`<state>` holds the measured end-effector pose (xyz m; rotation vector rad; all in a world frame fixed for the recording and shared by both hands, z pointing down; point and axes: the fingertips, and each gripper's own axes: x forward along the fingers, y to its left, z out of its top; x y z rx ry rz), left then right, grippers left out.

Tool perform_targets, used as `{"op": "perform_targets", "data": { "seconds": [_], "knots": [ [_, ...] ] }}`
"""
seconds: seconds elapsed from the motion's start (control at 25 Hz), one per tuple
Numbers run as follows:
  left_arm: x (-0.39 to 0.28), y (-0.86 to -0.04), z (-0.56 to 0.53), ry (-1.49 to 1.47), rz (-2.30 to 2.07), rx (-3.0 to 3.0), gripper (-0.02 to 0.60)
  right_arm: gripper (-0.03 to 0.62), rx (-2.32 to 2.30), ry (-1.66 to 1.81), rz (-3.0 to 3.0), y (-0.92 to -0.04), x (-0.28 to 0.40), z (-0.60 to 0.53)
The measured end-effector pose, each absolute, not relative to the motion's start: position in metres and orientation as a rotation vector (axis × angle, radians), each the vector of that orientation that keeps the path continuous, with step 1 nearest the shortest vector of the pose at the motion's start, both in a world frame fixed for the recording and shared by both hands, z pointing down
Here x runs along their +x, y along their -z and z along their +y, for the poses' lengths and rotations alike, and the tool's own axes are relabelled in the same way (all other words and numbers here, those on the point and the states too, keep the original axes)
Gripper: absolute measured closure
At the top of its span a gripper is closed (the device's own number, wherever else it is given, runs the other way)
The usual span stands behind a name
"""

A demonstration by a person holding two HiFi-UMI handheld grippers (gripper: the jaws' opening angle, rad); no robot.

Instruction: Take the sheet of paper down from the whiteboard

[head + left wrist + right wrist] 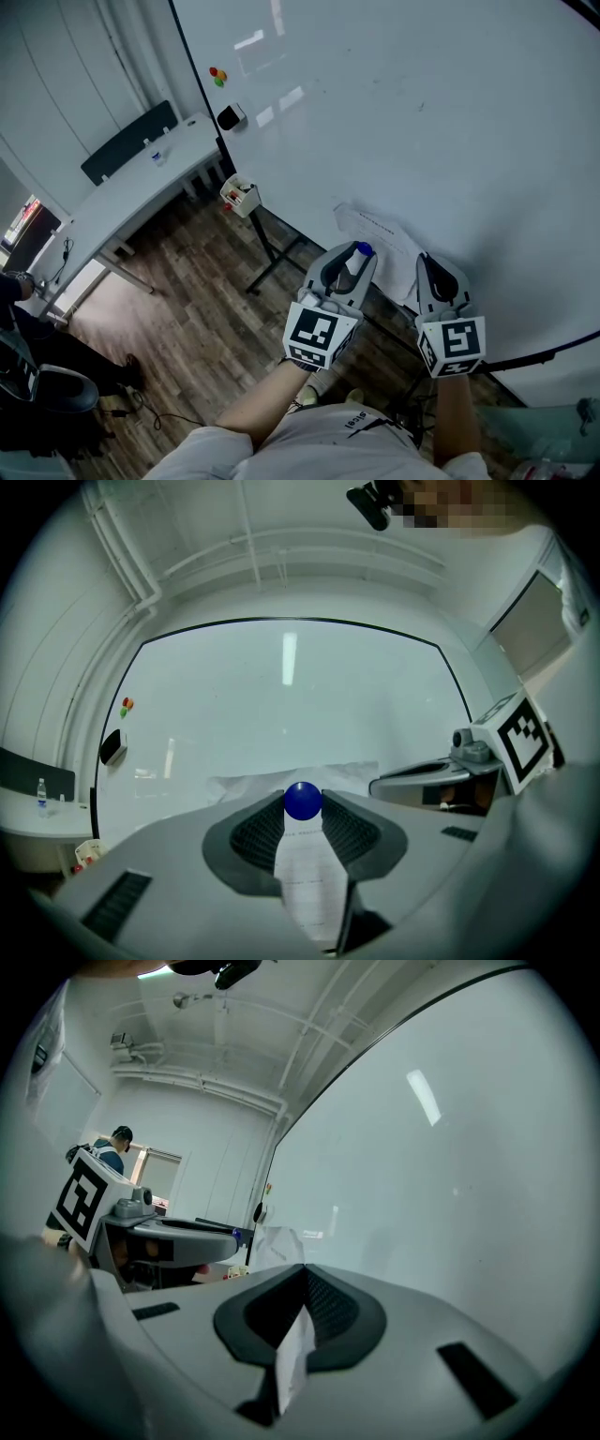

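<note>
The white printed sheet of paper (378, 236) lies against the lower part of the whiteboard (422, 103). My left gripper (360, 256) is shut on a round blue magnet (364, 250) in front of the sheet's middle. In the left gripper view the blue magnet (302, 801) sits pinched between the jaw tips, with the paper (310, 883) behind it. My right gripper (428, 264) is at the sheet's right edge, shut on it. The right gripper view shows a strip of the paper (293, 1358) clamped between the closed jaws.
A black eraser (230, 116) and small coloured magnets (217, 76) stick to the board at the upper left. A marker box (240, 195) hangs at the board's lower corner above the stand legs (267, 258). A long white table (131, 187) stands left, over wooden floor.
</note>
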<state>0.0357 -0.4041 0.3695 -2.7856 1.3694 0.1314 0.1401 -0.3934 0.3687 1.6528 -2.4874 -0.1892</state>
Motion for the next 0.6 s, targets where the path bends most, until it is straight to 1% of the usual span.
{"op": "perform_targets", "data": {
  "seconds": [0.6],
  "knots": [
    [-0.006, -0.376, -0.406, -0.116, 1.468, -2.752, 0.449, 0.58, 1.588, 0.112, -2.561, -0.378, 0.102, -0.403]
  ]
}}
